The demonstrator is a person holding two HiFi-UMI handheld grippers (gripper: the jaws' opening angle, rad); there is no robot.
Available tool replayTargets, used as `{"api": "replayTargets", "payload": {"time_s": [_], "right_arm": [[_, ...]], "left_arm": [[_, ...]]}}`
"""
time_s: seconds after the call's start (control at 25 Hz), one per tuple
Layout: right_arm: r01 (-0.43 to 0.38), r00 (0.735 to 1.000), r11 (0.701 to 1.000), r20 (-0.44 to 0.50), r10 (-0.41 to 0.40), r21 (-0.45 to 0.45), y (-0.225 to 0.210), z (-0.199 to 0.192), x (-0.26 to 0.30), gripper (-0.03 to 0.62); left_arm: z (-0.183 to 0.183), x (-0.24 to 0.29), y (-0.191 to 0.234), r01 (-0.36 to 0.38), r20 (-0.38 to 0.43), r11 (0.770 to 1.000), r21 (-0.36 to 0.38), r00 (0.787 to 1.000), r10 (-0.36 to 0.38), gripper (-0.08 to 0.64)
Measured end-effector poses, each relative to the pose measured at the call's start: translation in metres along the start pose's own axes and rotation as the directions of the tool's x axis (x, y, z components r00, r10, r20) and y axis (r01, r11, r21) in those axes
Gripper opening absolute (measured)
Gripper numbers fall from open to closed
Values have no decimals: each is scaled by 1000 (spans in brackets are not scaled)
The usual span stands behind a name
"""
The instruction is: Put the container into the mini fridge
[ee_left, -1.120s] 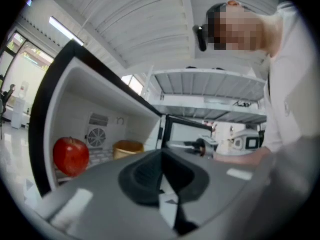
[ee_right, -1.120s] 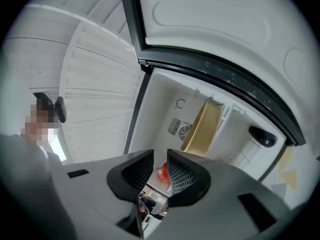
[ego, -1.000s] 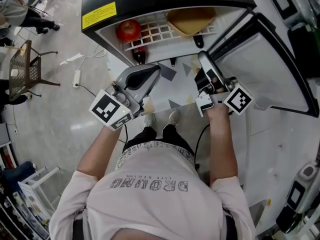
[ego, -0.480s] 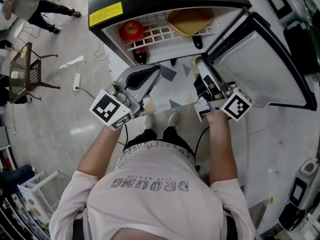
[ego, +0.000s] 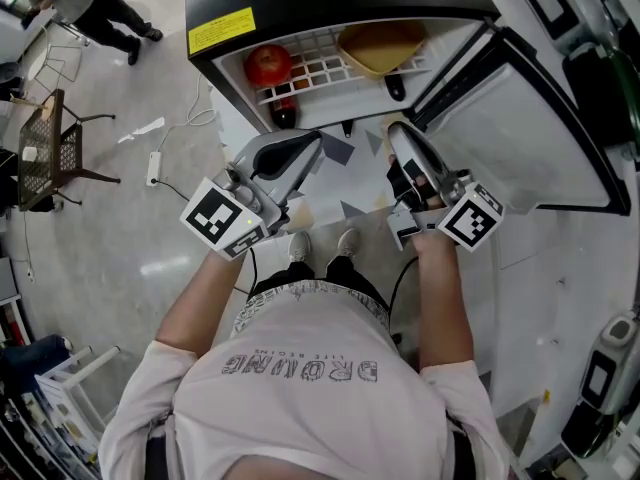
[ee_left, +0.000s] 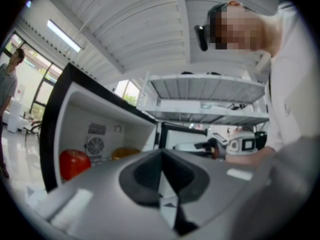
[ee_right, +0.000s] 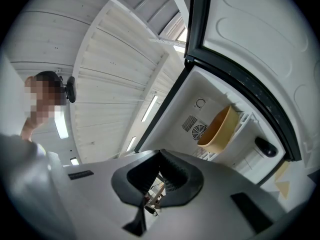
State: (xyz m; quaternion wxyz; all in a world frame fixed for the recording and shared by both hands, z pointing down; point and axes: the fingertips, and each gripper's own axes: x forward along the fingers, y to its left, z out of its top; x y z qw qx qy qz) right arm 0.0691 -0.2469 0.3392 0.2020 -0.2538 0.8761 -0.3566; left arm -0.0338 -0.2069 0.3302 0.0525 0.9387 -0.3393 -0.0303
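Starting at the left of the open mini fridge (ego: 300, 3), a red apple (ego: 268, 65) sits on the white wire shelf (ego: 318, 68), with a dark bottle (ego: 282, 114) just below it.

Next comes the left gripper (ego: 314, 140), held in front of the fridge mouth and well short of the shelf. Its own view shows the jaws pressed together with nothing between them.

Further right, the container (ego: 384, 42) rests on the same wire shelf, at the right end and apart from the apple. It is a tan, open-topped tub (the right gripper view shows it tilted against the rack, with its hollow partly toward the camera). It appears empty, so I judge it to be light. Its walls seem to be thin moulded plastic, stiff enough to keep their shape but likely to flex if squeezed hard. The smooth surface would probably be a little slippery. It is not fragile. The rim looks like the surest hold, with one jaw inside the wall and one outside.

Just below it, the right gripper (ego: 396, 130) is also clamped on nothing. Since the tub is already inside, the task looks essentially done.

Farthest right, the fridge door (ego: 520, 133) stands swung wide.
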Motion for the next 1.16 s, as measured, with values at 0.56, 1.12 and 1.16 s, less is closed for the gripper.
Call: {"api": "replayTargets", "payload": {"time_s": [0.56,1.12,1.16], "right_arm": [[9,1000,997,-9,-10,-79,17,-4,2,2],[18,1000,989,-22,-22,-149,27,-4,7,2],[20,999,988,-23,-24,-151,27,-4,7,2]], "left_arm": [[4,-4,1,21,4,1000,2,1000,-21,6],[8,-5,4,34,5,999,7,999,-34,6],[8,-5,4,36,4,999,7,999,-36,6]]}}
